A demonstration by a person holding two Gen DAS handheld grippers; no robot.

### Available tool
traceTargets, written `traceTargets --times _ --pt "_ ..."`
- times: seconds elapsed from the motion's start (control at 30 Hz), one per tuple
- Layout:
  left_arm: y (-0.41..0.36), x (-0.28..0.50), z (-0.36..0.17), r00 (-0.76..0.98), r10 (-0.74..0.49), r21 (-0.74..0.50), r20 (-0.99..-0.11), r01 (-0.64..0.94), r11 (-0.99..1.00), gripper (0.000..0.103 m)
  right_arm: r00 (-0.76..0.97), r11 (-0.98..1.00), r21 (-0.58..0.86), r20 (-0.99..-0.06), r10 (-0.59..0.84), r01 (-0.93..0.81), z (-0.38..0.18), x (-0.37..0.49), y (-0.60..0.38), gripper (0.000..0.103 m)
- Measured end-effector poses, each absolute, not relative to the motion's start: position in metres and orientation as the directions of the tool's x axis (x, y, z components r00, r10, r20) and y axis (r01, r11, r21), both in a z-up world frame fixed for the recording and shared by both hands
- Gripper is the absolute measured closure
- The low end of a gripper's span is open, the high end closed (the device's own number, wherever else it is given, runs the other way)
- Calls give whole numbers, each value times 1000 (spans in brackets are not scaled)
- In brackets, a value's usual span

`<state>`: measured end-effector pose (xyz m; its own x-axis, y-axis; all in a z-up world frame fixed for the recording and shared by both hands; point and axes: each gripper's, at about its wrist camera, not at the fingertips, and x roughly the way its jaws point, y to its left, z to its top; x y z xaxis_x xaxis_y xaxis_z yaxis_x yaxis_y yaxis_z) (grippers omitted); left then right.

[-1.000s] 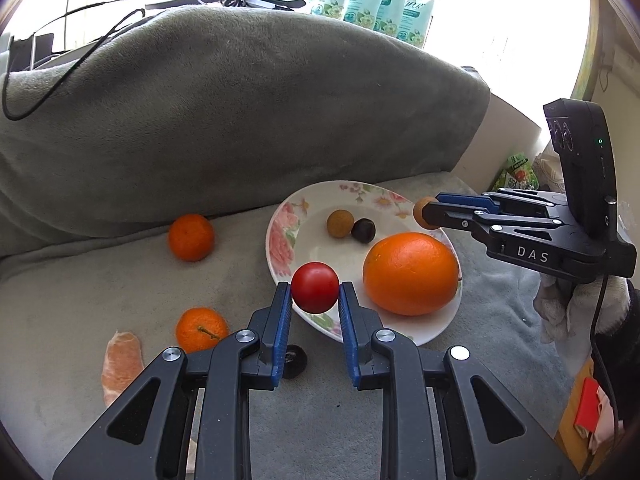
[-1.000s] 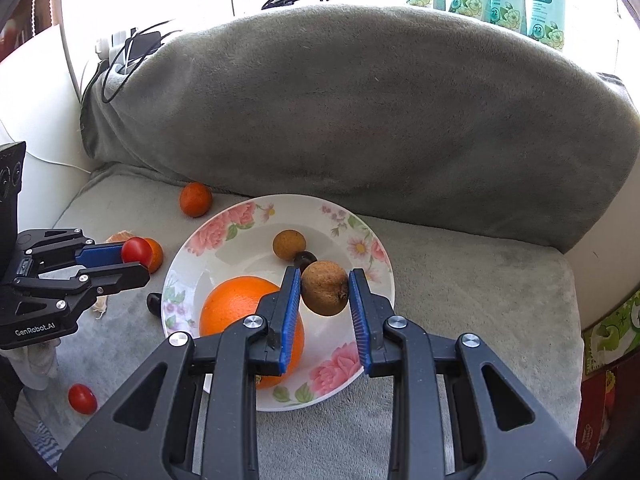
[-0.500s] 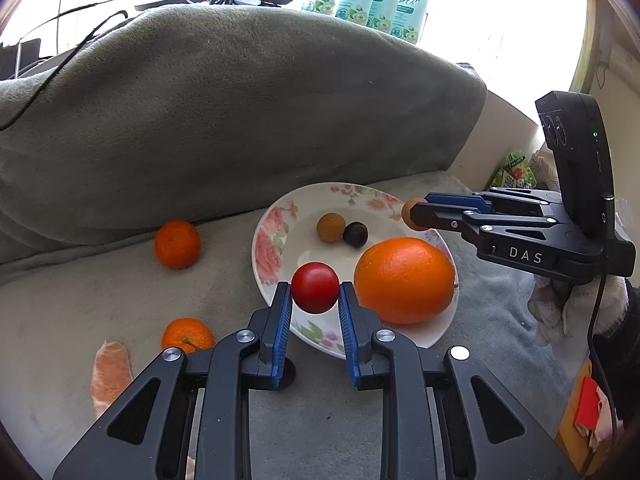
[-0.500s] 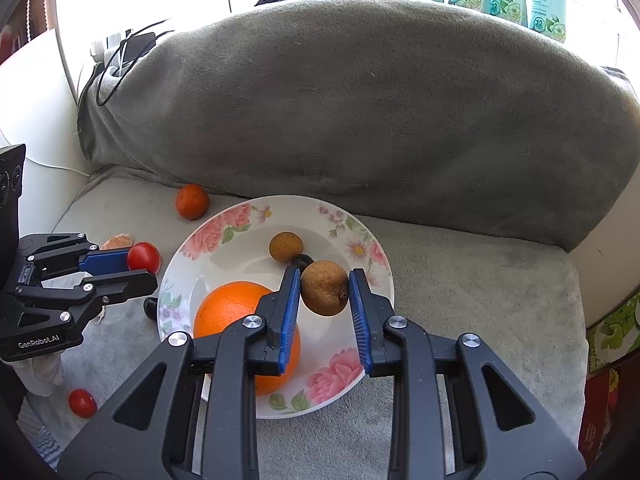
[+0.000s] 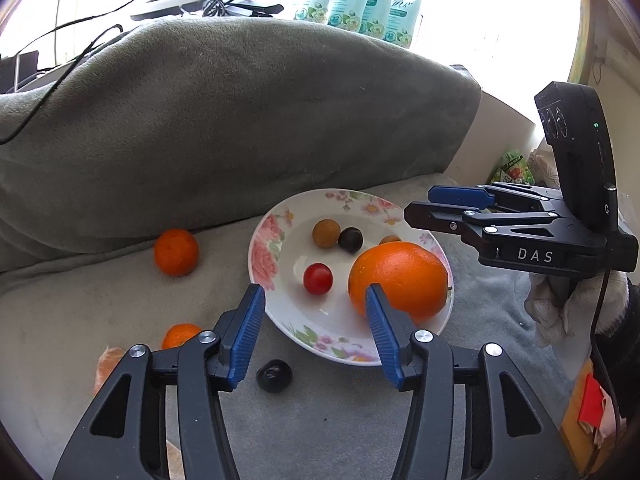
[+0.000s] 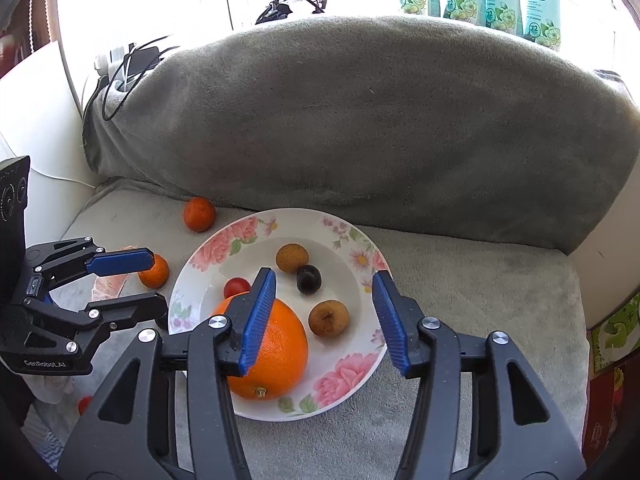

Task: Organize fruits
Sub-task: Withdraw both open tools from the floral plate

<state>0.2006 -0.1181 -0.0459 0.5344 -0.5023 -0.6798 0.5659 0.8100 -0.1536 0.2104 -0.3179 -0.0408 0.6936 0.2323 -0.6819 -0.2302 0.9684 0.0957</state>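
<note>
Fruits sit in the floral plate (image 6: 362, 258), cherry tomato (image 5: 317, 278) beside the big orange (image 5: 398, 275); left gripper (image 5: 316, 334) and right gripper (image 6: 324, 320) both gape empty above; a careless nudge could roll the orange out.

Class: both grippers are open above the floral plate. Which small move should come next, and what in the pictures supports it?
Probably swing the open left gripper down toward the dark fruit lying on the grey cloth beside the plate; it is the nearest piece off the plate.
</note>
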Motion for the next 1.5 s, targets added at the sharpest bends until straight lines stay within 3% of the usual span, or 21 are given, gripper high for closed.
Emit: traceTargets --times 0.2,0.43,1.0,1.5 --pt "-117 196 -45 548 -491 -132 -678 566 813 31 705 970 125 -668 237 -208 -38 207 -321 19" --pt "-111 191 -45 555 -481 -132 -679 551 824 27 695 957 209 -658 289 -200 -31 206 -326 18" --pt "-87 178 -32 586 -469 -141 -661 517 845 27 690 949 223 -651 317 -225 -20 195 -305 18" --pt "-18 155 -40 634 -409 -166 -656 408 898 27 606 894 258 -663 439 -365 -16 194 -245 18"
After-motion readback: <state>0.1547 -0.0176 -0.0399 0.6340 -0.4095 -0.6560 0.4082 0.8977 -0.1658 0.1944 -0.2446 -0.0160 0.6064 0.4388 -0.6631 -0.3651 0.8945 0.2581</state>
